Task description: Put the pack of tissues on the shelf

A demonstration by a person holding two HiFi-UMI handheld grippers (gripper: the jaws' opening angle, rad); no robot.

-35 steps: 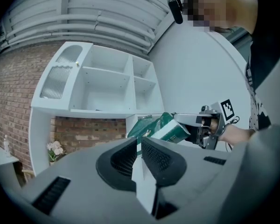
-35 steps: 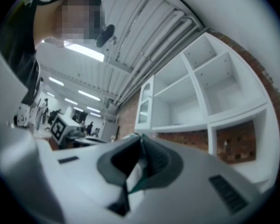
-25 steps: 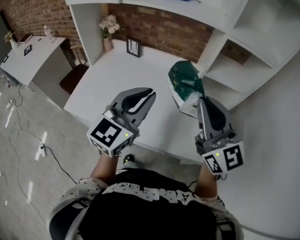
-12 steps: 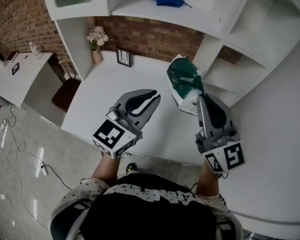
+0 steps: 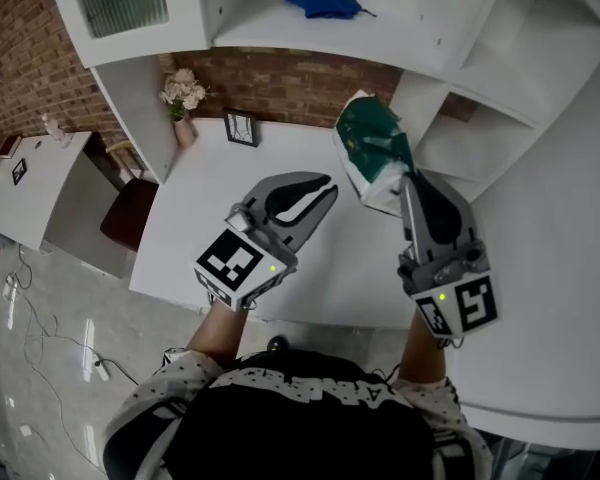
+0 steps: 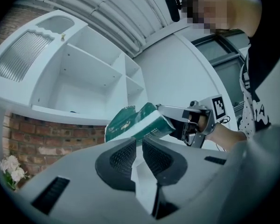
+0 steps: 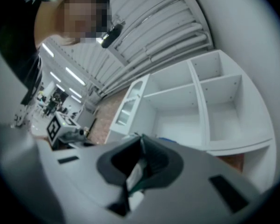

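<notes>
The pack of tissues (image 5: 372, 148), green with a white side, is held in the air over the white table's (image 5: 205, 183) far right part, below the white shelf unit (image 5: 330, 30). My right gripper (image 5: 407, 180) is shut on its near end. In the right gripper view a sliver of the pack (image 7: 135, 175) shows between the jaws of the right gripper (image 7: 141, 146). My left gripper (image 5: 323, 182) hovers to the left of the pack, apart from it. In the left gripper view the left gripper (image 6: 138, 143) has its jaws slightly parted with nothing between them, and the pack (image 6: 135, 124) is just beyond.
A blue object (image 5: 325, 5) lies on the upper shelf. Bare compartments (image 5: 470, 133) stand to the right of the pack. A flower vase (image 5: 183, 96) and a small picture frame (image 5: 241, 128) stand at the table's back by the brick wall. A chair (image 5: 130, 208) and another table (image 5: 25, 173) are at left.
Both grippers and the pack have moved a little forward and up toward the shelf unit. The left gripper's jaws have parted slightly.
</notes>
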